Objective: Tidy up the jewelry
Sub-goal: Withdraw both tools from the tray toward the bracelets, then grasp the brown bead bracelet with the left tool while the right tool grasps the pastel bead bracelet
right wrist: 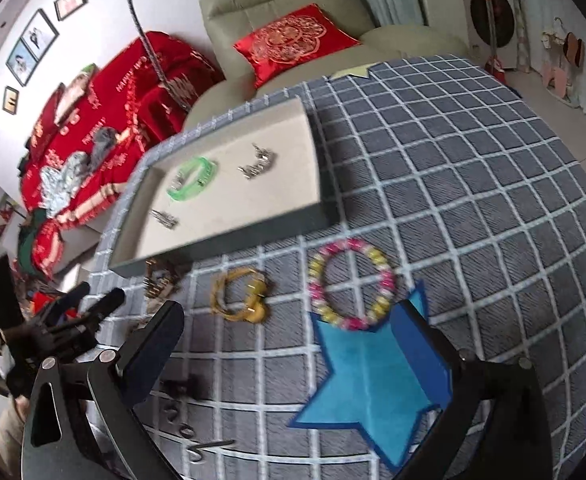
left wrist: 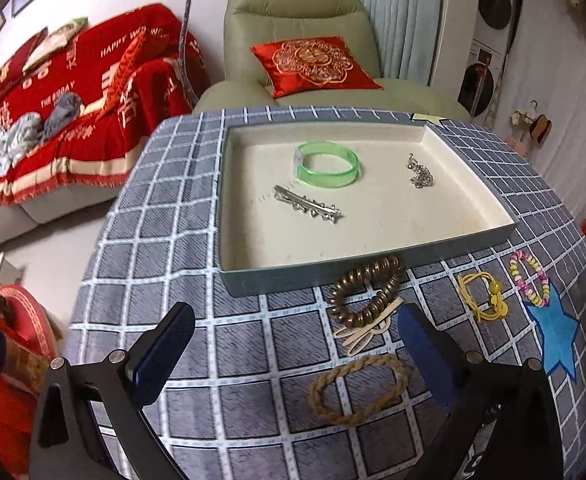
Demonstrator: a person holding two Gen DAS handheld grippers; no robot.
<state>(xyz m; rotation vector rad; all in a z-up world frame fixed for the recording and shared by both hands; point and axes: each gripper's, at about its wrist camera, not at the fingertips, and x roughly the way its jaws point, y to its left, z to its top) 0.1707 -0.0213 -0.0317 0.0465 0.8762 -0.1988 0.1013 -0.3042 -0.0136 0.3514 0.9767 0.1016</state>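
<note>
- Jewelry tray (left wrist: 473,200), shallow w/ cream lining, sits on grey checked tablecloth (left wrist: 165,248).
- Inside tray: green bangle (left wrist: 327,163), silver hair clip (left wrist: 309,204), silver chain (left wrist: 421,174), all apart from each other.
- Outside, just in front of tray: bronze coil hair tie (left wrist: 367,290) touching tray's front wall; yellow cord bracelet (left wrist: 483,294); pink/yellow bead bracelet (right wrist: 351,284) overlapping blue star (right wrist: 369,380); braided tan band (left wrist: 359,388).
- Left gripper (left wrist: 297,354): jaws spread wide, nothing held, above cloth.
- Right gripper (right wrist: 289,354): jaws spread wide, empty, over star.
</note>
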